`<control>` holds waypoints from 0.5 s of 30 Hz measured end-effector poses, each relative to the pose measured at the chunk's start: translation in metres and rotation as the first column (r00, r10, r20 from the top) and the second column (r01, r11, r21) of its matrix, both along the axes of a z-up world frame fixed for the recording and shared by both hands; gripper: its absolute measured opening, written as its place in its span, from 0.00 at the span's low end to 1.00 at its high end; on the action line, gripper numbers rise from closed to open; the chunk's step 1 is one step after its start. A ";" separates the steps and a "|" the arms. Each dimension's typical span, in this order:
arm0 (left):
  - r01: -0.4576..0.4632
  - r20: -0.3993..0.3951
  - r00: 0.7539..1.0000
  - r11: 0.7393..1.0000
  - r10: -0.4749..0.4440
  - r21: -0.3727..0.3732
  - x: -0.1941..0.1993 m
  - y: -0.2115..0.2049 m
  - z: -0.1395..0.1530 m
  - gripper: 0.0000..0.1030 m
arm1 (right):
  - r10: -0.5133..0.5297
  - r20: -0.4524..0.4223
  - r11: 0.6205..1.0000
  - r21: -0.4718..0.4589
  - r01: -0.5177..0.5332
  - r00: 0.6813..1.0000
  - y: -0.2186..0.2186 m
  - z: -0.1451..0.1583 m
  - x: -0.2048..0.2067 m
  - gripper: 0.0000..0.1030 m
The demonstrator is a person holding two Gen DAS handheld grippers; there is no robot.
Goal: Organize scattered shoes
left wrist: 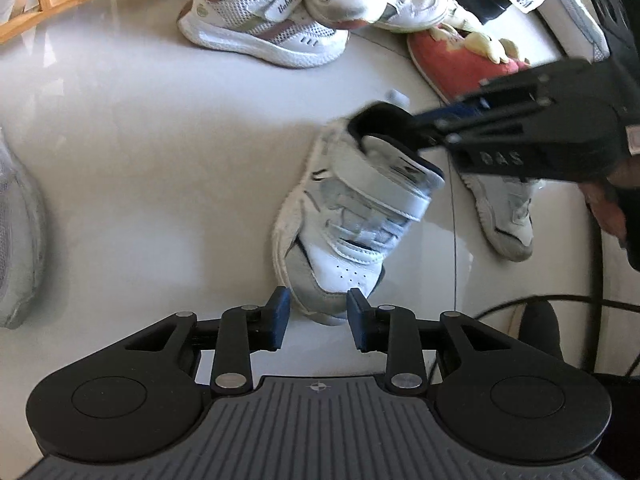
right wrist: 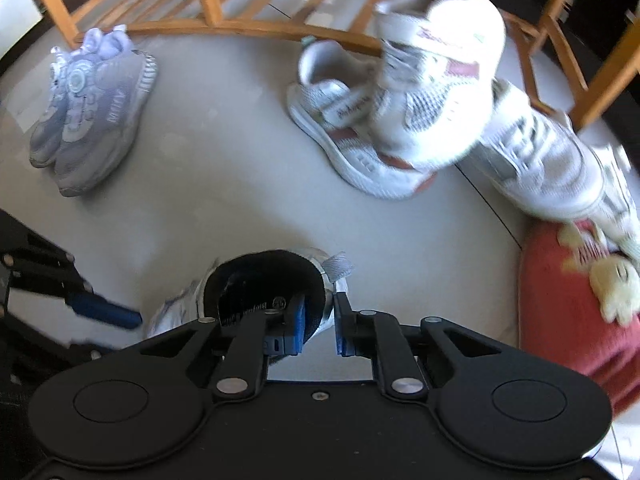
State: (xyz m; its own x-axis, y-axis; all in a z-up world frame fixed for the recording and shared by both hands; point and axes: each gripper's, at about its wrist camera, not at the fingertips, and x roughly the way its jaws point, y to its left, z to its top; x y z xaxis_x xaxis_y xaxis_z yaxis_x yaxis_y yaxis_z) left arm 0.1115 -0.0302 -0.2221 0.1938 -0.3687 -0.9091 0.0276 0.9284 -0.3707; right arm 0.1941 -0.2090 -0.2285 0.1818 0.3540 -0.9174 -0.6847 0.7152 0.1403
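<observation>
A white and grey strap sneaker [left wrist: 340, 216] with a dark lining hangs tilted, toe down, over the pale floor. My right gripper [right wrist: 318, 330] is shut on its heel collar [right wrist: 316, 280]; it shows in the left wrist view [left wrist: 404, 128] reaching in from the right. My left gripper [left wrist: 318, 314] is open, its blue pads either side of the sneaker's toe, not closed on it. Its blue finger [right wrist: 104, 314] shows at the left of the right wrist view.
A white and maroon sneaker pair [right wrist: 360, 128] lies piled near a wooden rack [right wrist: 224, 8]. A grey sneaker pair [right wrist: 88, 120] sits at left. A red slipper [right wrist: 580, 300] lies at right, another white sneaker [left wrist: 504, 216] beside it. Black cables [left wrist: 560, 304] run at lower right.
</observation>
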 end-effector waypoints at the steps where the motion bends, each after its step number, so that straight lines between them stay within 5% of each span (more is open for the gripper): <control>1: -0.004 0.002 1.000 1.000 0.004 0.000 0.001 0.001 0.000 0.31 | -0.012 -0.011 1.000 -0.001 0.012 1.000 -0.005 0.000 0.000 0.18; 15: -0.060 0.030 0.998 0.998 0.059 0.019 0.023 0.011 0.003 0.30 | 0.027 -0.022 0.997 -0.070 -0.029 0.999 -0.024 0.006 -0.013 0.27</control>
State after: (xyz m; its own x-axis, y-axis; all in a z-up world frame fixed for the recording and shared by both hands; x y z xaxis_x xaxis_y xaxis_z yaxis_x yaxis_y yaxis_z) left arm 0.1341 -0.0189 -0.2190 0.2416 -0.3373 -0.9099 -0.0172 0.9360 -0.3516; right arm 0.1809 -0.2335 -0.2228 0.1527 0.2934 -0.9437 -0.7018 0.7045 0.1055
